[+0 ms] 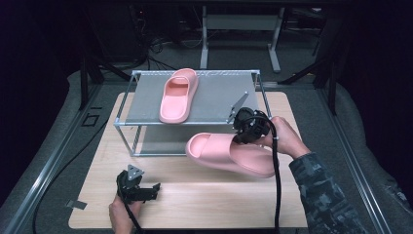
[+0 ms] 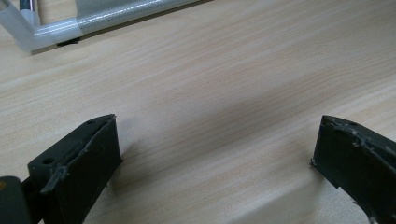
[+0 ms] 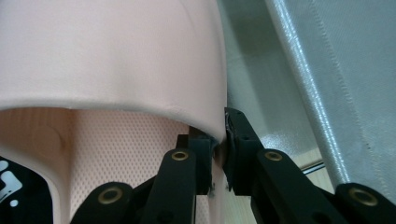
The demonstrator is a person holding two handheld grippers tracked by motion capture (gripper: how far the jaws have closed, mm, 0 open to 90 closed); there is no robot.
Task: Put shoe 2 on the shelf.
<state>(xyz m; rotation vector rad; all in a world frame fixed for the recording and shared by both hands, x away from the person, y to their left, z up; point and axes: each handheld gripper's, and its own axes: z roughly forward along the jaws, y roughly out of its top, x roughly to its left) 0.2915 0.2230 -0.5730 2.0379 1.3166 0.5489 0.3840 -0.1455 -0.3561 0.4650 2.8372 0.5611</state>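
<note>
A pink slide slipper (image 1: pixel 229 152) hangs tilted above the wooden table (image 1: pixel 195 195), in front of the rack. My right gripper (image 1: pixel 243 136) is shut on the edge of its strap; in the right gripper view the jaws pinch the strap's rim (image 3: pixel 205 70) at my right gripper (image 3: pixel 218 149). A second pink slipper (image 1: pixel 178 95) lies on the grey top shelf of the metal rack (image 1: pixel 219 97). My left gripper (image 1: pixel 151 190) rests low over the table at the front left, jaws open and apart with bare wood between them, as my left gripper (image 2: pixel 215 158) shows.
The rack's metal frame (image 1: pixel 127 124) stands at the middle back of the table, with a lower level under the shelf. A corner of the rack's leg (image 2: pixel 42 30) lies ahead of the left gripper. Cables trail from both grippers toward the front edge.
</note>
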